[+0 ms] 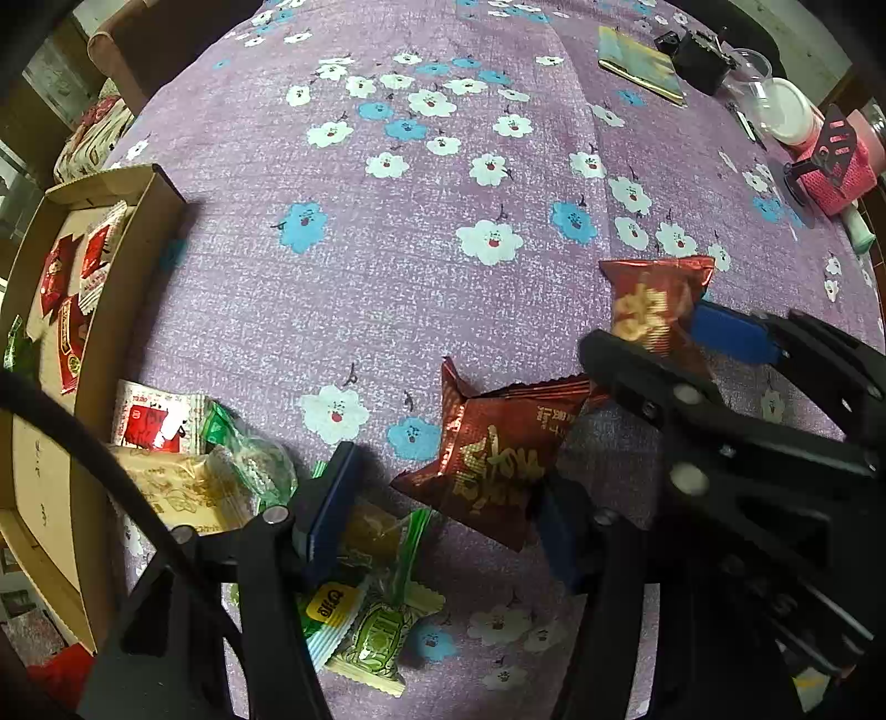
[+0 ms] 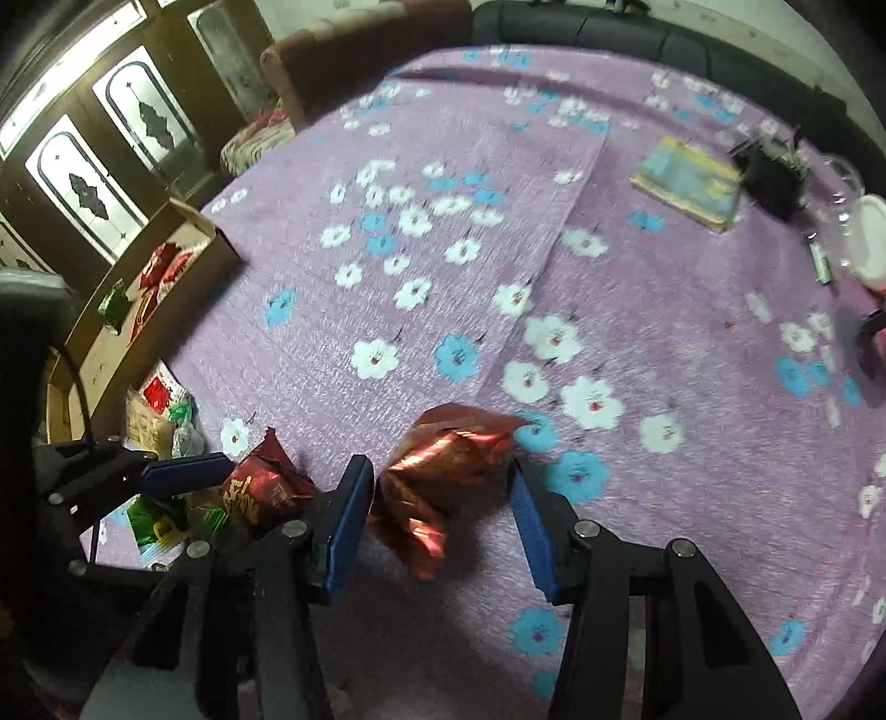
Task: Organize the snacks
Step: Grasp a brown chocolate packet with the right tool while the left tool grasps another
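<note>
L gripper (image 1: 443, 515) points down, jaws apart, dark red snack pack (image 1: 493, 454) lying between the pads, not clamped. R gripper (image 2: 443, 515) jaws apart around a shiny red pack (image 2: 443, 471), pads not pressing. Green/yellow snacks (image 1: 365, 626) by L's left pad. Cardboard box (image 1: 149, 232) w/ red packs farther left on floral cloth (image 1: 415, 266).

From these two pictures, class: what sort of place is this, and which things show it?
Probably a room in a home: a table under a purple flowered tablecloth, a cushioned sofa behind it, and wooden doors with patterned glass panes. Snack packets sit in a cardboard box.
</note>
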Demonstrator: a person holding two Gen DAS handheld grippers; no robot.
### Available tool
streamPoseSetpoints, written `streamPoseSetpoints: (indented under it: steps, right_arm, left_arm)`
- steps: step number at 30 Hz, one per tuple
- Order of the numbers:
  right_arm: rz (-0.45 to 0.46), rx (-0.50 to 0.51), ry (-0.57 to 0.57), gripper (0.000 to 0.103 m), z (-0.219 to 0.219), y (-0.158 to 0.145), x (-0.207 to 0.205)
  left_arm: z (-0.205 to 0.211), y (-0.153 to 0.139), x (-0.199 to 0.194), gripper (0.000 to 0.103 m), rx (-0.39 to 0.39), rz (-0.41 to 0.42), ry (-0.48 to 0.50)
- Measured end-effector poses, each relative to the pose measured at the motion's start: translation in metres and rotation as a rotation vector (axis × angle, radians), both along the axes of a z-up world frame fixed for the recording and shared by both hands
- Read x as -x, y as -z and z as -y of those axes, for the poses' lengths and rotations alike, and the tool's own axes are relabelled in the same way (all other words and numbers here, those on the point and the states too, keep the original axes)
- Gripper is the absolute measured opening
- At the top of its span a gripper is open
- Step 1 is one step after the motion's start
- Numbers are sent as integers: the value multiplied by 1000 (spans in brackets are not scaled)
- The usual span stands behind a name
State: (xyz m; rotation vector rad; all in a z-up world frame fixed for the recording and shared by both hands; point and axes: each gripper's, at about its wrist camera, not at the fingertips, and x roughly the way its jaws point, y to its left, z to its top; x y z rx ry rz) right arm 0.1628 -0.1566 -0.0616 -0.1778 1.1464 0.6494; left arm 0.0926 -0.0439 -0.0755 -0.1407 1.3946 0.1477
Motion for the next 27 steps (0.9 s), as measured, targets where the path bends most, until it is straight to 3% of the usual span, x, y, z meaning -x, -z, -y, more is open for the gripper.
streamPoseSetpoints:
  steps: [2,4,6,10,13,17,23,27]
  right_arm:
    - [45,7,-5,43,-4,-1,0]
    - [64,10,5,30,-5,0,-1]
    - [70,11,10,29,-3,0,0]
    - [98,53,13,29,14,-5,11]
    - [105,52,33,29,33,-9,21]
    - [96,24,82,29,60,-13,38]
    - [83,8,152,29,87,-12,67]
    - [90,-6,177,29,92,-13,84]
  left_arm:
    - [-1,0,1,62,0,0,-2]
    - [-3,1,-1,62,-3,4,-5]
    - [0,0,-3,62,-9,11,-1]
    - [8,-1,-5,47,-4,14,34]
    - [11,-2,-5,44,4,8,42]
    - [17,-5,-3,37,87,-10,73]
    - [23,-8,-4,35,127,1,98]
    - [26,-10,14,35,104,43,134]
